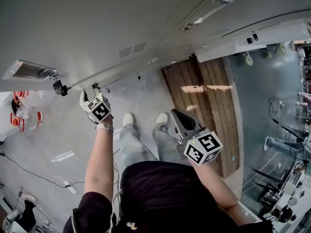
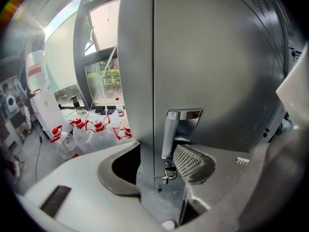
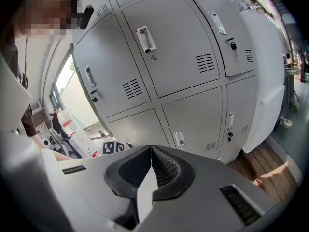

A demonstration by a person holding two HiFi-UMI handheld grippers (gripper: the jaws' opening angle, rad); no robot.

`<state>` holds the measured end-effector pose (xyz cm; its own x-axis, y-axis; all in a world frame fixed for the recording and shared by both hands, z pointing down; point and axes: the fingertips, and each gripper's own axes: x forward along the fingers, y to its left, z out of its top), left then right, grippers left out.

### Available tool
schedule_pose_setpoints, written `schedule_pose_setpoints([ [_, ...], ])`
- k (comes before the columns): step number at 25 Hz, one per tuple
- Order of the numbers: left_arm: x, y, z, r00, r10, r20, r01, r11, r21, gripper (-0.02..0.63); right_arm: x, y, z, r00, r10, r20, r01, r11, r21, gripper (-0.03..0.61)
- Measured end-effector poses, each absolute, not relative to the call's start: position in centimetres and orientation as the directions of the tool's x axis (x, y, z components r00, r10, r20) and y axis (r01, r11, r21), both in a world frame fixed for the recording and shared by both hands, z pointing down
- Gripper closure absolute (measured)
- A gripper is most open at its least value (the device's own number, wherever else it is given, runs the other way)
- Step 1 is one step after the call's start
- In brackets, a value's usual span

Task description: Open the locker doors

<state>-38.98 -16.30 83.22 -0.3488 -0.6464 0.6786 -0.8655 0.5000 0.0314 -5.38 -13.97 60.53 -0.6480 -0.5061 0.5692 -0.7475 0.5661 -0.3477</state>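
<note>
Door [image 2: 217,71] likely swinging light, stiff steel; taking hold at recessed pull [image 2: 182,125], mid-frame. L gripper [image 2: 155,164] jaws gaping near it; R gripper [image 3: 150,173] clenched, empty.

The locker doors [image 3: 178,57] before me are grey sheet metal, set in a grid, flush with their frames as far as I can see; each carries a recessed handle [image 3: 146,38], vent slots [image 3: 204,62] and a lock; the door closest to me [image 2: 217,71] has its chrome handle recess [image 2: 183,124] near the left edge, with a key [image 2: 170,173] hanging just below.
</note>
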Motion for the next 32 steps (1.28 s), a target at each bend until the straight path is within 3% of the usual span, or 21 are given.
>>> schedule_pose_setpoints([
  [8, -38.5, -15.6, 83.2, -0.295, -0.666, 0.685, -0.907, 0.420, 0.018, 0.399, -6.8, -12.8, 60.4, -0.631, -0.545, 0.552, -0.770, 0.530, -0.356, 0.551],
  [15, -37.0, -14.9, 84.0, -0.225, -0.690, 0.688, -0.950, 0.312, 0.003, 0.479, -7.7, -11.7, 60.8, -0.615, -0.574, 0.541, -0.786, 0.496, -0.368, 0.551],
  [32, -33.1, -10.5, 84.5, -0.178, -0.657, 0.733, -0.976, 0.214, -0.045, 0.492, -6.1, -10.2, 60.4, -0.644, -0.570, 0.510, -0.765, 0.507, -0.399, 0.551],
])
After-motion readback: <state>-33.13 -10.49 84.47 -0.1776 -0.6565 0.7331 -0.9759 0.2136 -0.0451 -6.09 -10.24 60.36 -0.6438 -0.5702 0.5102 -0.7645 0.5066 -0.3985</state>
